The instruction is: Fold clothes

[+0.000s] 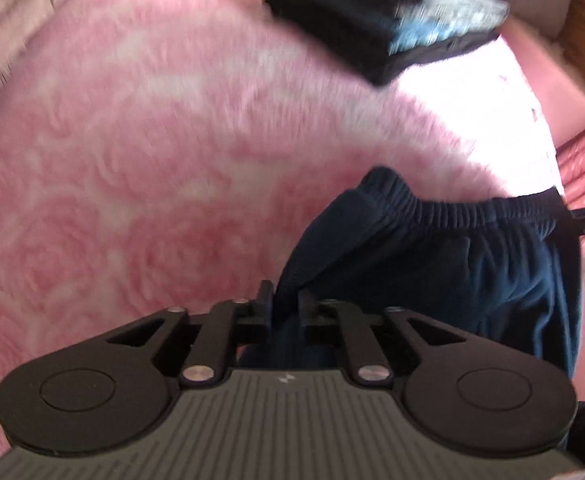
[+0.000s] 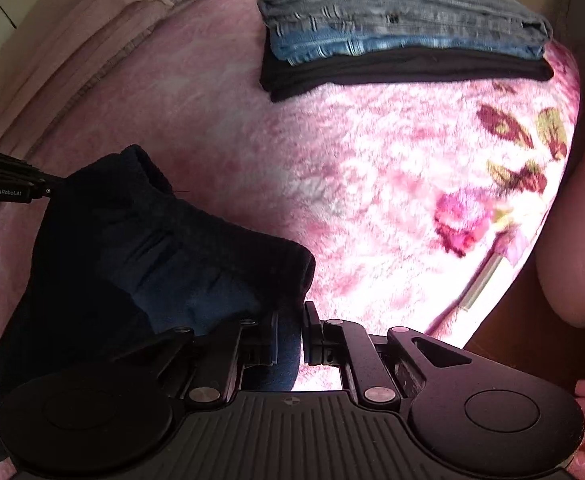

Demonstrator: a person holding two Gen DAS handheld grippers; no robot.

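Trousers (image 1: pixel 432 248) hang by the waistband because I clamp each hand-held gripper, left (image 1: pixel 286 304) and right (image 2: pixel 290 320), on one end, over the bed (image 1: pixel 152 160), so the legs fall straight.

Soft cloth all round, hard matt plastic on the tools

The left gripper (image 1: pixel 285 300) and right gripper (image 2: pixel 290 320) are matt black plastic with shiny metal rivets, their bodies ribbed; between each one's fingers sits the navy trousers (image 1: pixel 432 248), a thick, matt knit cloth with a gathered, ribbed elastic waistband. Beneath and ahead of both tools spreads the blanket (image 1: pixel 152 160), a pink, fluffy, long-piled plush with a rose pattern, bright where light strikes it. Farther ahead lies the stack of folded clothes (image 2: pixel 404 40): faded, rough-looking denim with frayed, torn threads on top, smooth matt black fabric under it. Far left of the right tool, pale pink cloth (image 2: pixel 72 48) looks ribbed.
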